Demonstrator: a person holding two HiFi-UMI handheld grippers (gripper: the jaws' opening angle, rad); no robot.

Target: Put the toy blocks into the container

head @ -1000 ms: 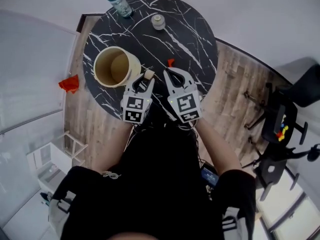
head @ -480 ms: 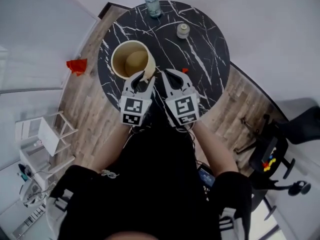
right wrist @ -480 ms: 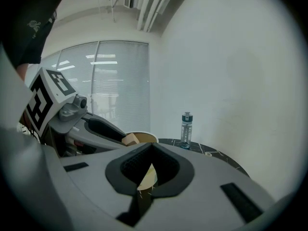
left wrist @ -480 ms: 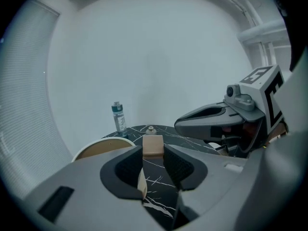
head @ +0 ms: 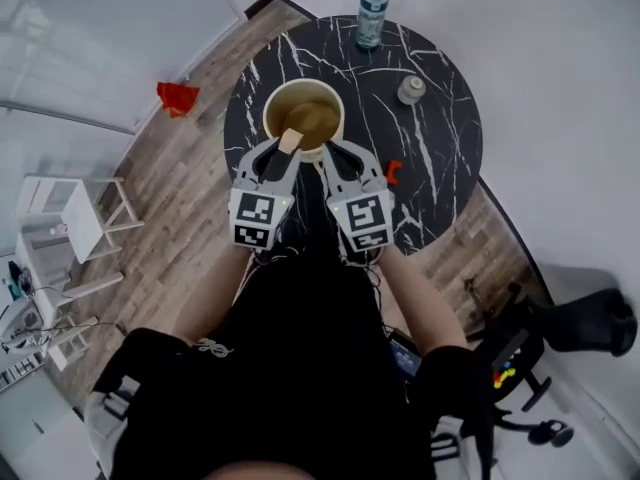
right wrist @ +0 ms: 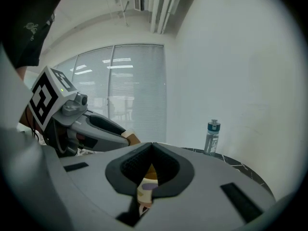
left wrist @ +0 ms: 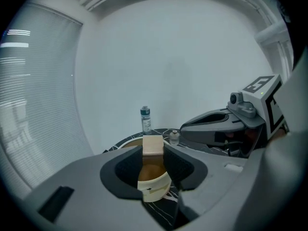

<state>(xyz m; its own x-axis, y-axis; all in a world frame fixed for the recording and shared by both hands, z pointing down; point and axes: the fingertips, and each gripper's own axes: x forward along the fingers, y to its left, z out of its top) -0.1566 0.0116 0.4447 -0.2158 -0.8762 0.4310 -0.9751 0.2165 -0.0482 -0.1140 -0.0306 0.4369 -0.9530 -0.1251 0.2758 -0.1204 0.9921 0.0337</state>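
A round bench (head: 440,158) of black stone with white veining is seen from above; its top looks polished and hard. Near its rim, on the person's side, a cream cylindrical container (head: 268,120) is stood upright, open-topped, with a smooth wall and a tan inside; it is judged to be card or thin plastic, and so easily tipped.

The left gripper (head: 285,151) is held at the container's near rim, its jaws clamped on a pale wooden block (left wrist: 153,145). The block is pinched on two opposite flat faces between the ribbed dark pads, and part of it is left standing proud above them. In both views it is shown above the near edge of the opening, not yet inside.

The right gripper (head: 336,154) is held just beside the left one, its jaws pressed fully together with nothing between them.

A clear plastic water bottle (head: 373,15) with a teal cap is stood at the far edge of the bench.

The block is judged light, stiff and square-edged, with a matt, grippy grain; it is best taken on parallel faces, and no harm is expected from a short drop.

A small red block (head: 393,172) is left on the bench, right of the right gripper. A small capped jar (head: 411,90) is set well apart from it.
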